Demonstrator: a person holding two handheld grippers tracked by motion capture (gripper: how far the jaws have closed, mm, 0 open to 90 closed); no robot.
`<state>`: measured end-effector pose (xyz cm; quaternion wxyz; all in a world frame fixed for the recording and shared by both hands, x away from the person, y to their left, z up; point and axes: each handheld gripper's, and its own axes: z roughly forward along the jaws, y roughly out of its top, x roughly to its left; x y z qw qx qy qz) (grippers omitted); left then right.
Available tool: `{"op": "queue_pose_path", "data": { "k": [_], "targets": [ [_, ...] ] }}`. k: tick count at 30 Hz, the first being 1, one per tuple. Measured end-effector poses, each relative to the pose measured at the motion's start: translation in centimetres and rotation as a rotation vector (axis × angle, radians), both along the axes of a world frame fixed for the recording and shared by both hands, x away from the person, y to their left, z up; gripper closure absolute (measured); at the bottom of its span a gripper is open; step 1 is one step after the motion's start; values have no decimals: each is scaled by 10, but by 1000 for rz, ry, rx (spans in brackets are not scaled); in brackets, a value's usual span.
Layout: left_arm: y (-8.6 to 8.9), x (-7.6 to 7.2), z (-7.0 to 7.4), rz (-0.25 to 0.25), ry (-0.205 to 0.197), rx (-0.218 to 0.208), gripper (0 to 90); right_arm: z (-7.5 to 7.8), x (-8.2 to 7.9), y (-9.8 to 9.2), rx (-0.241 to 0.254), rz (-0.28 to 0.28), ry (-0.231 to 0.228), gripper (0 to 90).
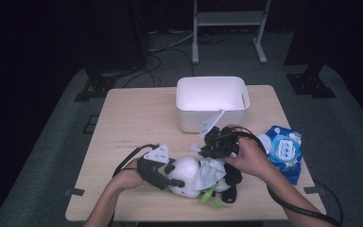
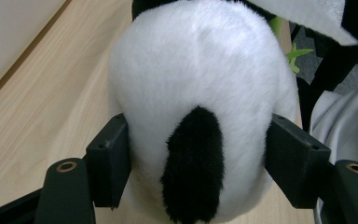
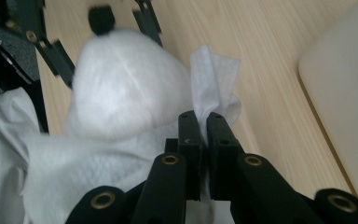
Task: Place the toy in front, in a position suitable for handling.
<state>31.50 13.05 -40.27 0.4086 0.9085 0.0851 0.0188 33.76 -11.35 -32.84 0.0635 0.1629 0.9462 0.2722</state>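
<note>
A black and white panda plush (image 1: pixel 189 172) lies near the table's front edge, a green leaf piece (image 1: pixel 210 195) by its body. My left gripper (image 1: pixel 172 178) comes in from the left, and its jaws press on both sides of the panda's white head (image 2: pixel 196 84), just below a black ear (image 2: pixel 193 168). My right gripper (image 1: pixel 207 151) hangs over the plush from the right. It is shut on a corner of a white wipe (image 3: pixel 214 79), and the rest of that wipe (image 1: pixel 213 168) drapes over the panda's head (image 3: pixel 121 88) and body.
A white plastic bin (image 1: pixel 194 120) stands at the back middle of the wooden table (image 1: pixel 132 118). A blue pack of wet wipes (image 1: pixel 286 151) lies to the right of my right hand. Cables trail from both grippers toward the front edge.
</note>
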Motion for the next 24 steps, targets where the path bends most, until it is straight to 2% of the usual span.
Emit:
{"op": "queue_pose_path", "data": {
  "k": [8, 14, 20, 24],
  "targets": [
    [0, 2, 0, 6, 13, 1, 292, 4, -15, -50, 86, -70, 1, 850],
    [-1, 3, 1, 10, 16, 0, 291, 2, -23, -75, 128, -101, 37, 848],
    [-2, 3, 1, 14, 16, 5, 291, 0, -25, -80, 130, -109, 51, 847],
    [-2, 2, 2, 15, 14, 10, 291, 4, -23, -71, 119, -95, 41, 847]
  ]
}}
